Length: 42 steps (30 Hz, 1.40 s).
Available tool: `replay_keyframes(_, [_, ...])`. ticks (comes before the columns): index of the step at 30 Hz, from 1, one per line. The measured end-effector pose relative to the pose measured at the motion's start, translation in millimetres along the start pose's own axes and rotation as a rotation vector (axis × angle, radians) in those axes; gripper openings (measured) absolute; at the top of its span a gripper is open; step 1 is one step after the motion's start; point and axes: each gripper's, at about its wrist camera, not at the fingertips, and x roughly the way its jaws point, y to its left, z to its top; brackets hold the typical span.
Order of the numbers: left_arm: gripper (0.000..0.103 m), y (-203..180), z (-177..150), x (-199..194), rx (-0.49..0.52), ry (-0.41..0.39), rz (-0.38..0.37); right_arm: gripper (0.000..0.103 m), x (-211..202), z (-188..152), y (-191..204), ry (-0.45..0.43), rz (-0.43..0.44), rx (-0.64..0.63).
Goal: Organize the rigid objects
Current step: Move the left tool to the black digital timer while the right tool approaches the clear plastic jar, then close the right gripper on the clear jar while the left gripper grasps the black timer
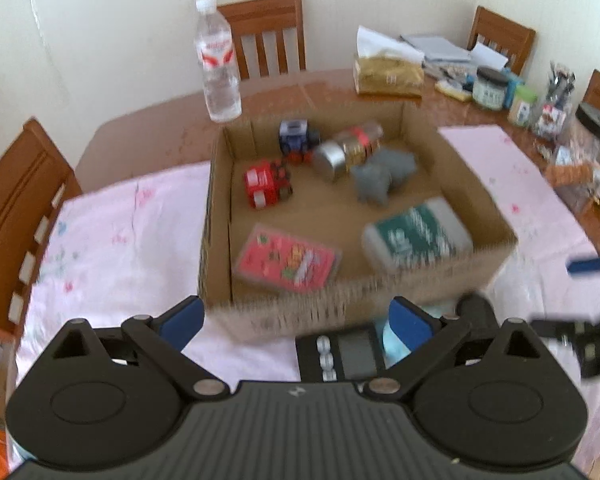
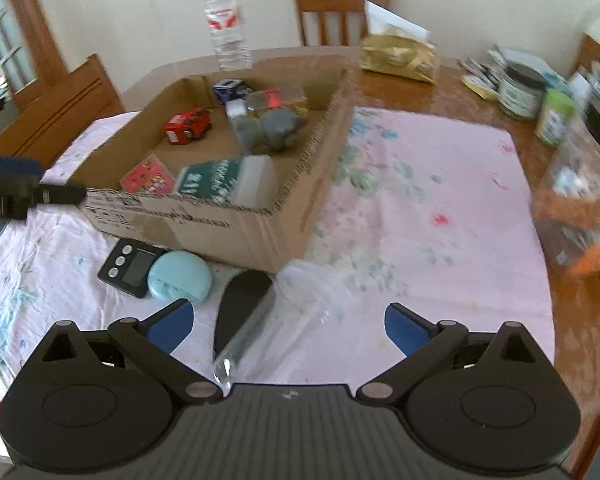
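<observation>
Both tongs released: left tongs near the cardboard box, right tongs over a clear plastic container on the table; its slick wall may slip when pinched

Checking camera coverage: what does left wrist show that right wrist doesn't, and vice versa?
Left wrist only: the wooden chair at the table's left side, plus the right gripper's blue pad at the frame's right edge.

Right wrist only: the whole pale blue round case, a clear plastic container with a black lid lying on the pink cloth, and a door at left.

Both: cardboard box holding a red toy truck, grey elephant figure and green-labelled container; water bottle; black pocket scale. Each gripper's own jaws stand open.
</observation>
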Motion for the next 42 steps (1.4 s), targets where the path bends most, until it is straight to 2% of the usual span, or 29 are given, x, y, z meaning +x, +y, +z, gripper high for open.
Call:
replay_keyframes(3, [0.098,1.1,-13.1,-0.5,-0.021,0.004,0.011,0.103,14.2,13.0,1.2,0.01,0.019,-0.07])
replay_keyframes(9, [0.098,3.2,-32.2,-3.4,-0.073,0.019,-0.02,0.103,41.1,26.1,4.0,0.068,0.06,-0.16])
replay_keyframes(14, [0.098,7.0,-39.5,-3.4,-0.051,0.028,-0.035,0.103,43.6,19.4,3.7,0.128,0.11,-0.123])
replay_keyframes(20, [0.098,13.9,-39.8,2.1,0.01,0.023,-0.073,0.103,27.8,-1.1,10.7,0.156,0.078,-0.046])
replay_keyframes(31, [0.098,21.6,-42.3,10.8,0.114,0.013,-0.161,0.103,8.0,-43.5,54.4,0.202,-0.035,0.075])
replay_keyframes(40, [0.098,17.2,-49.0,26.7,0.176,0.04,-0.224,0.103,21.8,-55.4,80.1,0.18,-0.264,0.125])
replay_keyframes(42, [0.098,14.3,-50.6,30.9,0.17,0.052,-0.227,0.103,24.3,-58.0,76.3,0.182,-0.277,0.129])
